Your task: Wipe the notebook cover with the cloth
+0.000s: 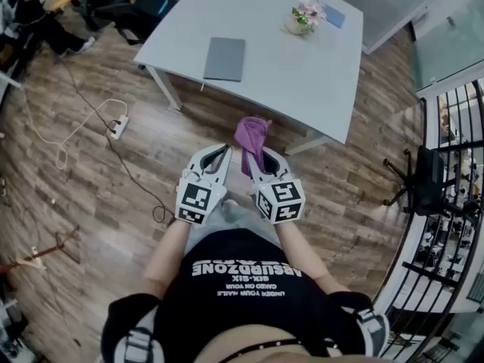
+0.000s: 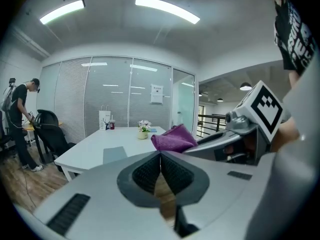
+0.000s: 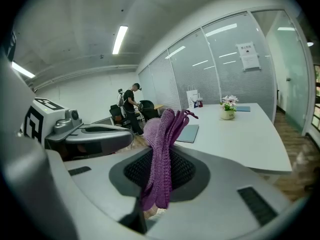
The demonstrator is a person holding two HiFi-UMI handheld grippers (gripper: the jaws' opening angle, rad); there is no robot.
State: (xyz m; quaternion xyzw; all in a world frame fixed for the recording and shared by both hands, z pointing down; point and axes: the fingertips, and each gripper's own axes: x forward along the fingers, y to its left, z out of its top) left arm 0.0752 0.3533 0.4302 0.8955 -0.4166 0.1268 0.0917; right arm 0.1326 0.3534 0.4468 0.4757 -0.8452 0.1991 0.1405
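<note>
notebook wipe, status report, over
Left gripper shut, empty. Right gripper shut on purple cloth, short of the white table. Gray notebook flat on it, untouched, cover bare; flower pot well clear.

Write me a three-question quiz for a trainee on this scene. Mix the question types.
1. True or false: the left tongs hold the purple cloth.
2. Where is the grey notebook? A) on the floor B) flat on the white table C) under the cloth
3. Fill in: a small pot of ____ stands near the table's far end.

Key
1. False: the right tongs are shut on the cloth, while the left tongs are shut on nothing.
2. B
3. flowers
</note>
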